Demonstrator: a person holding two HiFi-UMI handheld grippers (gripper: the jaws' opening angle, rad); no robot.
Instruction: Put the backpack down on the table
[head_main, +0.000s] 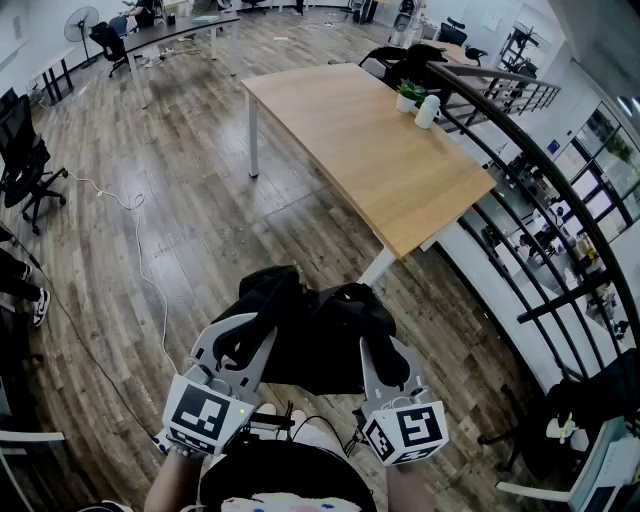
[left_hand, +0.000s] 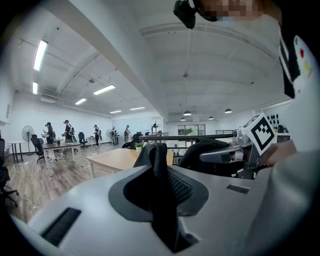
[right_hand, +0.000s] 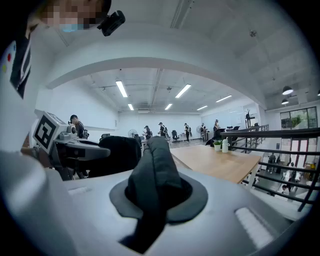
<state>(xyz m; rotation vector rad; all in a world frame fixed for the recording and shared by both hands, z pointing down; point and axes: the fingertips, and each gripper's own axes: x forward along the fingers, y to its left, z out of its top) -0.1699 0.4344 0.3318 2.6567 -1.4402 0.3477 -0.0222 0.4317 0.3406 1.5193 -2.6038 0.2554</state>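
The carry is the step in hand. The backpack (head_main: 320, 335) hangs over the wooden floor at 6 o'clock, close to the person's body and well apart from the bench (head_main: 390, 160), which lies ahead toward 1 o'clock. The left tool (head_main: 248, 338) is clamped narrow on a thin black strap fold (left_hand: 159, 165). The right tool (head_main: 385, 360) is clamped on a thicker padded fold (right_hand: 155, 170). Next, I judge, both tools must carry the load forward and over the bench's bare near end, lower it until it rests, then let go. The bag looks black, soft and slumped, sagging between the two grips.
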